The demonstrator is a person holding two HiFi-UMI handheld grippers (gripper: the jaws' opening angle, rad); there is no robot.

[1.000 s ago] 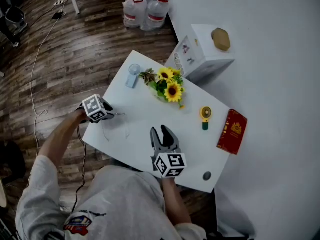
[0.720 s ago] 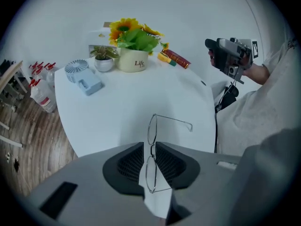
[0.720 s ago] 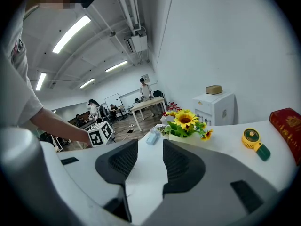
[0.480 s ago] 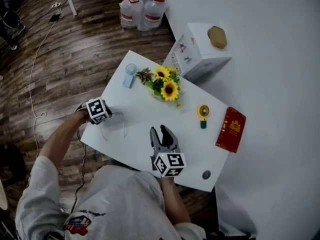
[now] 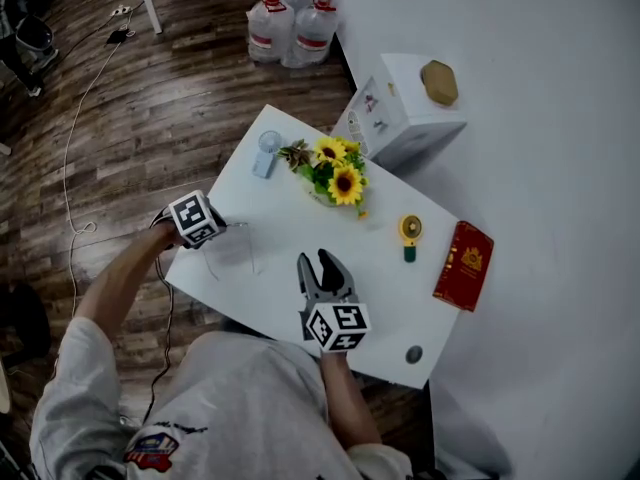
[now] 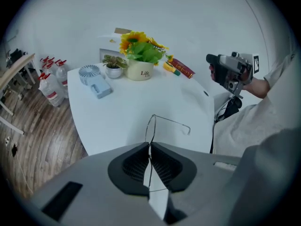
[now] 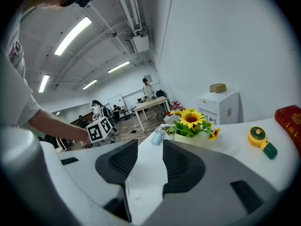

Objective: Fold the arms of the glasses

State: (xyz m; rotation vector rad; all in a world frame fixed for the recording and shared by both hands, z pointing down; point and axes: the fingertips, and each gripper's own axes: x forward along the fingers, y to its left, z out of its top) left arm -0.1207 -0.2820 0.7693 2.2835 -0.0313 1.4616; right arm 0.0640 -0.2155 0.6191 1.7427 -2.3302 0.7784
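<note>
The glasses (image 6: 165,122) are thin wire-rimmed ones at the left front corner of the white table (image 5: 290,223). In the left gripper view one wire arm sticks out ahead over the table. My left gripper (image 6: 150,147) has just been closing and is shut on the frame's wire, pinched between its pads. In the head view that gripper (image 5: 220,232) points steeply down at the glasses (image 5: 235,249). My right gripper (image 5: 322,266) hovers over the table's near side, open with nothing between its fingers, well to the right of the glasses. It also shows in the left gripper view (image 6: 230,72).
A pot of sunflowers (image 5: 338,180) and a blue hand fan (image 5: 266,151) stand at the table's far side. A yellow mini fan (image 5: 410,230), a red booklet (image 5: 464,264) and a small dark disc (image 5: 414,353) lie to the right. A white cabinet (image 5: 405,108) and water bottles (image 5: 295,23) stand beyond.
The left gripper's jaws have closed onto the glasses' wire frame. The right gripper has stayed where it was.
</note>
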